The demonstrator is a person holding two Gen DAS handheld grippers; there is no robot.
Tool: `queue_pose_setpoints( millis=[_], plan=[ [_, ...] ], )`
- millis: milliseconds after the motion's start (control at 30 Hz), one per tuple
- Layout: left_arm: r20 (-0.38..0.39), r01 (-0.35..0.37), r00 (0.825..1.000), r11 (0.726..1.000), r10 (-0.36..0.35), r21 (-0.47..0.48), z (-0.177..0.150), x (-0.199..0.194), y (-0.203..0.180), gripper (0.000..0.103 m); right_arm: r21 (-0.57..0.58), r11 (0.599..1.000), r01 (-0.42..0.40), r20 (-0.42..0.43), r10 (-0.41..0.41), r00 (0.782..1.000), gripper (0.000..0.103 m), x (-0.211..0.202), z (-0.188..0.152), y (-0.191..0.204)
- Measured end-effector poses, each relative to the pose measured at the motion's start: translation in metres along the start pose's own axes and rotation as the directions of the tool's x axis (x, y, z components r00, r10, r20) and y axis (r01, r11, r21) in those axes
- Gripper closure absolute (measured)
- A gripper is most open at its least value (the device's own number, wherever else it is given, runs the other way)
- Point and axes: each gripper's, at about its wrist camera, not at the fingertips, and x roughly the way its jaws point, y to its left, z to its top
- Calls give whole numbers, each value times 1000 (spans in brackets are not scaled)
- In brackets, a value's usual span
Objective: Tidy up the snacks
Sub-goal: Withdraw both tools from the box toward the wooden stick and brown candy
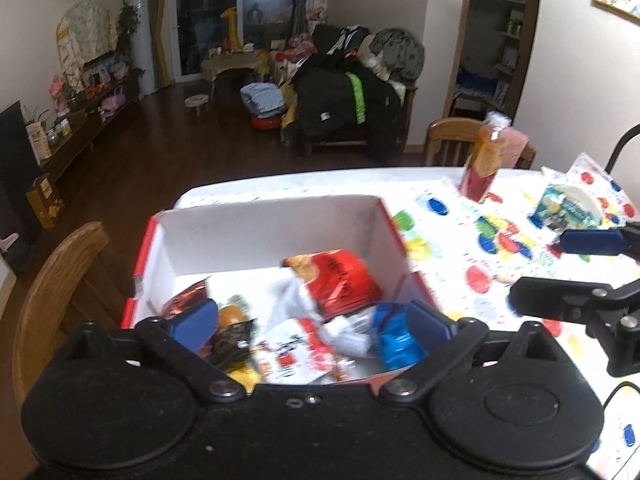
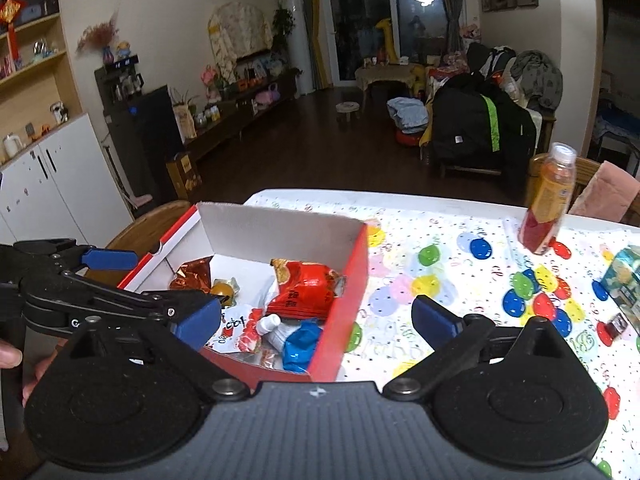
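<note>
Open cardboard box (image 1: 272,220), red outside and plain white inside, on a table under a smooth cloth (image 2: 440,280) dotted with round balloons in many colours. Inside the box, a heap of crinkly snack packs: a shiny red bag (image 1: 340,280) on top, a blue wrapper (image 1: 394,336) near the front corner, a white and red packet (image 1: 296,352) beside it, a coppery foil pack (image 2: 192,274) at the far left, and a small round orange thing (image 2: 222,290) next to that.

Left gripper (image 1: 312,326) above the front of the box, blue pads spread wide apart, nothing between them. Right gripper (image 2: 316,320) over the box's right wall, black arms and blue pads also spread wide, holding nothing.

Tall clear plastic bottle (image 2: 548,204) of orange drink, white cap, red and yellow label, upright on the cloth well away from the box. Blue-green carton (image 2: 624,280) at the right edge. Curved wooden chair back (image 1: 52,288) just left of the table.
</note>
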Motion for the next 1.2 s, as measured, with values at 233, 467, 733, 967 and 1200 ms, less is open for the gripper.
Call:
queue_pose_setpoints(
  millis=[233, 467, 733, 967, 1200],
  plan=[
    [37, 44, 998, 999, -45, 30, 0, -4, -51, 0, 41, 999, 2, 46, -4, 999, 0, -31, -13, -42],
    [57, 73, 996, 996, -76, 51, 1, 10, -114, 0, 20, 998, 65, 65, -67, 996, 0, -56, -33, -98],
    [11, 85, 996, 995, -85, 46, -2, 41, -176, 0, 57, 982, 179, -12, -179, 984, 0, -65, -61, -183],
    [-11, 47, 999, 997, -47, 61, 3, 78, -225, 1, 134, 957, 258, -30, -256, 966, 0, -61, -72, -257],
    [-64, -10, 998, 1000, 12, 24, 13, 125, -258, 4, 160, 931, 330, -64, -323, 944, 0, -38, -73, -312]
  ],
)
